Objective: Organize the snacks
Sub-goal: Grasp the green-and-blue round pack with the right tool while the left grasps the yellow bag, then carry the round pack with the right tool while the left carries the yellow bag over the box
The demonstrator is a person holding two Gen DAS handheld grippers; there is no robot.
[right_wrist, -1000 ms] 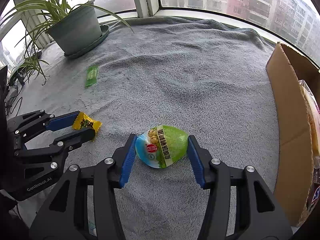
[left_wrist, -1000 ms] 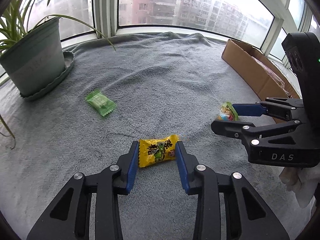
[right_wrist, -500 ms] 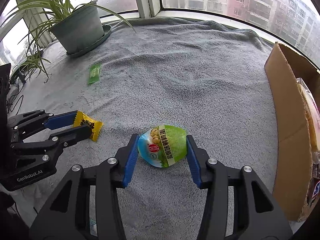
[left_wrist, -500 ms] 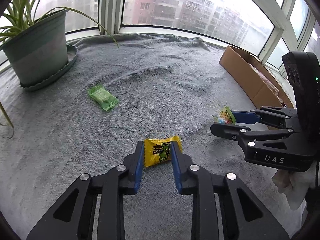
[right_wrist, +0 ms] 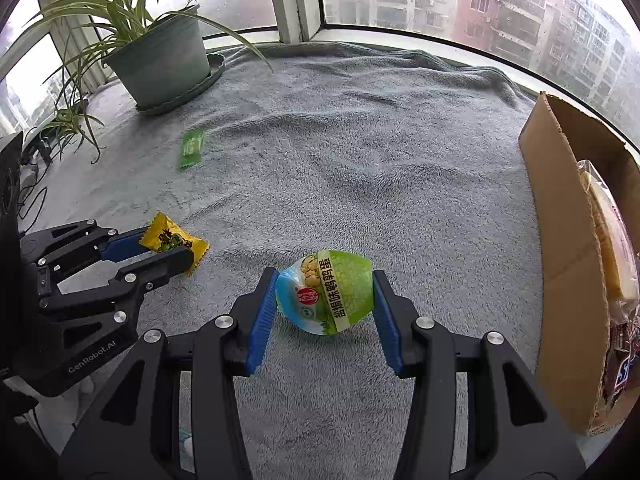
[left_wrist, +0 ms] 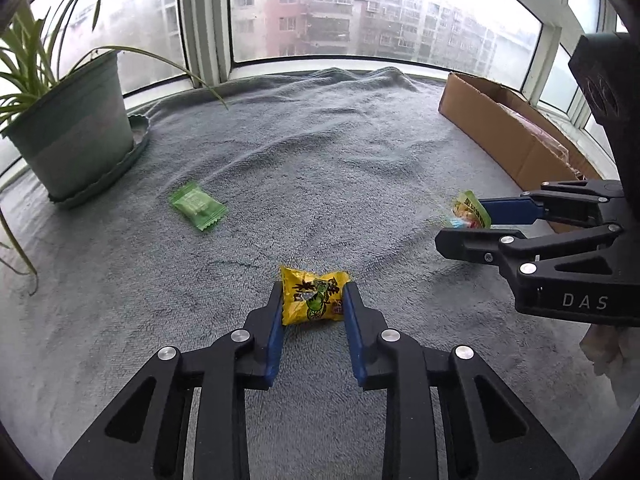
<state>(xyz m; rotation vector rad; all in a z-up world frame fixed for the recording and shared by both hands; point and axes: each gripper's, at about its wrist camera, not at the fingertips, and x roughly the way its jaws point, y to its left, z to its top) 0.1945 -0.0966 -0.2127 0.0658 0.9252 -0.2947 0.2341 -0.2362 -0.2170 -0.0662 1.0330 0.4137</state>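
left hand-held gripper (left_wrist: 313, 300) low and level over the grey blanket (left_wrist: 320, 168), blue pads pinched on a yellow snack packet (left_wrist: 311, 300) near the blanket's near edge. right hand-held gripper (right_wrist: 325, 294) alongside, level, pads clamped on a green egg-shaped snack pack (right_wrist: 325, 293). green wrapped candy (left_wrist: 197, 206) lies toward the plant pot (left_wrist: 68, 136). cardboard box (right_wrist: 568, 264) at the right edge.

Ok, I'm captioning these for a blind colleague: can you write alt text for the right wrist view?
The right gripper clamps a green quail-egg snack pack above a grey blanket. At left, the left gripper pinches a yellow candy packet; a cardboard box stands at right.
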